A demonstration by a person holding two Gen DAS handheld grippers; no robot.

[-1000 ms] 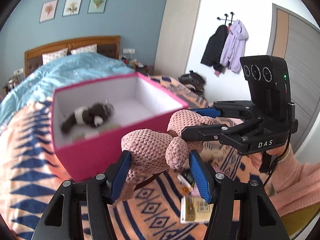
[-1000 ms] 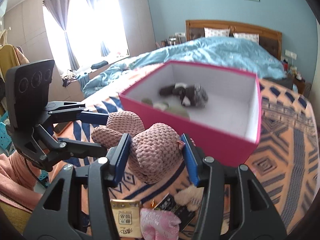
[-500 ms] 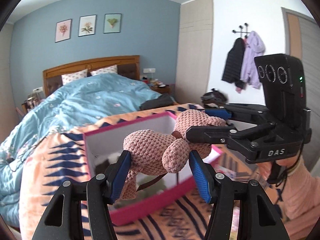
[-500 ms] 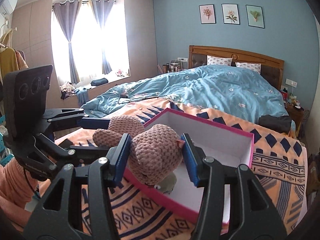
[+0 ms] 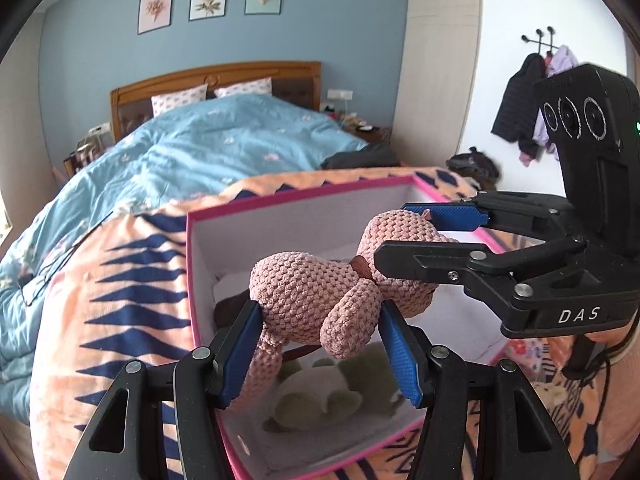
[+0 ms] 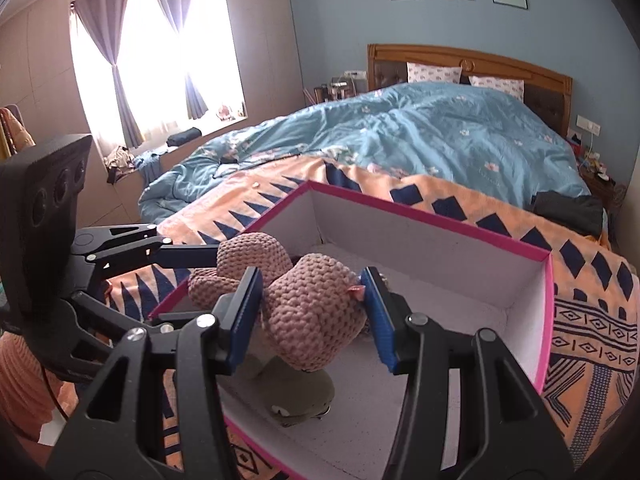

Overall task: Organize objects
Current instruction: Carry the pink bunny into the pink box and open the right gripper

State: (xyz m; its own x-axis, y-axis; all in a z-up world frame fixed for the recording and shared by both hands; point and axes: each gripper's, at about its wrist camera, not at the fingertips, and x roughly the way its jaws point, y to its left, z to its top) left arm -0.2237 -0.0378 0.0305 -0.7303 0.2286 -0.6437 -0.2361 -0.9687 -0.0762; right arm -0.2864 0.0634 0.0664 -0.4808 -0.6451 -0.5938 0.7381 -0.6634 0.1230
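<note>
In the left wrist view, we had the left gripper (image 5: 320,348) clamped on one end of the pink crocheted plush toy (image 5: 316,292), its blue pads pressed against the knitted body on both sides. The toy hung in the air above the open pink box (image 5: 192,280), which sat on the orange and navy patterned blanket (image 5: 120,280). The right gripper (image 5: 432,240) came in from the right side of that picture and pinched the toy's other end between its upper and lower fingers. Down inside the box, on its white floor, we saw an olive and cream soft toy (image 5: 320,396) lying below the pink one, and a dark shape partly hidden behind the pink toy that we could not make out. Beyond the box lay the blue duvet (image 5: 208,152) and the wooden headboard (image 5: 216,76).

In the right wrist view, we had the right gripper (image 6: 312,312) closed on the rounded pink part of the plush toy (image 6: 316,320), with a pad touching each side. The left gripper (image 6: 200,256) reached in from the left of that picture and held the toy's far lobe. The toy was over the near left corner of the pink box (image 6: 546,320), clear of its floor. An olive soft toy (image 6: 296,396) lay on the box floor directly beneath. The patterned blanket (image 6: 592,320) spread around the box, with the blue duvet (image 6: 420,136) behind it.
</note>
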